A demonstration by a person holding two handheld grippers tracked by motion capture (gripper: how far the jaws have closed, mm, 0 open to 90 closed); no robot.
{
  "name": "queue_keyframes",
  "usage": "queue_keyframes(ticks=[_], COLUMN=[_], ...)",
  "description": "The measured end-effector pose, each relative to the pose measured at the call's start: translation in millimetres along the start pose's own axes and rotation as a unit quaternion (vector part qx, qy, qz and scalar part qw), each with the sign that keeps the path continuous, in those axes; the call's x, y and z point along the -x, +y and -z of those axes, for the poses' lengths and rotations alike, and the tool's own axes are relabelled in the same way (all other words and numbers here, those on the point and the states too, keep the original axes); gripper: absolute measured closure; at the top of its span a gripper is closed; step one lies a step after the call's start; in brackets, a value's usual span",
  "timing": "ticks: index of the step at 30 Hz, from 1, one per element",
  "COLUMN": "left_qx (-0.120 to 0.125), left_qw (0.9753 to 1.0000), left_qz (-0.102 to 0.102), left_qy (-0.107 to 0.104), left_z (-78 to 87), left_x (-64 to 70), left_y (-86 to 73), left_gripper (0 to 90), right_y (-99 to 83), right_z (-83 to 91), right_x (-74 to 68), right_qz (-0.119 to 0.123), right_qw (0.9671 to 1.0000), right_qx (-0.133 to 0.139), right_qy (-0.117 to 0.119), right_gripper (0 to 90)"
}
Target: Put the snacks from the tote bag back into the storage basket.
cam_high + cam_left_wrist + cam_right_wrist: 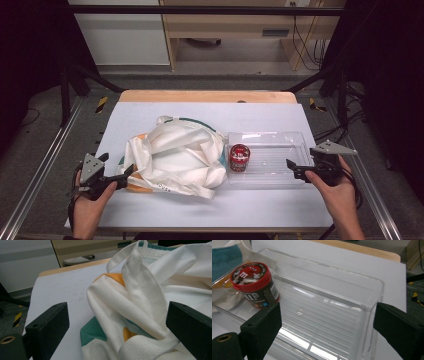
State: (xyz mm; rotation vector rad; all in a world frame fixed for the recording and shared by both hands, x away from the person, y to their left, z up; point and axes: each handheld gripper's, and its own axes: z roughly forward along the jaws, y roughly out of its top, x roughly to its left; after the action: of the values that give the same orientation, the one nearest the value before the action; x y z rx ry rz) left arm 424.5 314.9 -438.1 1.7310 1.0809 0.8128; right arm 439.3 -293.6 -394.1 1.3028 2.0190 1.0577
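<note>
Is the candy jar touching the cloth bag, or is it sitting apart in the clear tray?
Apart. In the right gripper view, the candy jar stands inside the clear tray, whose wall lies between it and the cloth bag.

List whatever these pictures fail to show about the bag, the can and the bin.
- Cloth bag: its inside is hidden by its own crumpled folds in the high view; the left gripper view cuts it off at the right edge.
- Red-lidded can: the label's small print is unreadable.
- Clear bin: its near wall is cut off at the bottom of the right gripper view.
</note>
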Motion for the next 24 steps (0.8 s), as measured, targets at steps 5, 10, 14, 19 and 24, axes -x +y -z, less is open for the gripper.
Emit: queue_keyframes(ticks=[5,10,14,19,24], left_qx=[-0.001,-0.002,0.000,0.000,0.000], left_qw=[1.0000,1.0000,1.0000,0.9999,0.9998], left_qz=[-0.001,0.001,0.006,0.013,0.017], left_qy=[0.002,0.002,0.004,0.006,0.008], left_z=[0.0,-0.3,0.8,1.1,0.9], left_x=[-0.5,0.1,-1.7,-4.4,-6.1], left_y=[-0.4,-0.7,-1.4,-2.5,-3.2], left_gripper=[4.4,4.4,4.4,4.4,4.4], right_y=[-0.1,2.9,3.5,-0.1,-6.1], right_z=[-15.1,-28.4,-32.3,-34.4,-29.7], right_x=[-7.0,-11.3,-13.8,-14.7,-18.3], right_qz=[-0.009,-0.011,-0.021,-0.027,-0.025], right_qw=[0.9999,0.9999,0.9995,0.9994,0.9993], right_qx=[0.004,0.009,0.016,0.012,0.013], right_qy=[0.004,-0.007,-0.020,-0.019,-0.025], right_gripper=[8.6,8.4,8.5,7.6,7.5])
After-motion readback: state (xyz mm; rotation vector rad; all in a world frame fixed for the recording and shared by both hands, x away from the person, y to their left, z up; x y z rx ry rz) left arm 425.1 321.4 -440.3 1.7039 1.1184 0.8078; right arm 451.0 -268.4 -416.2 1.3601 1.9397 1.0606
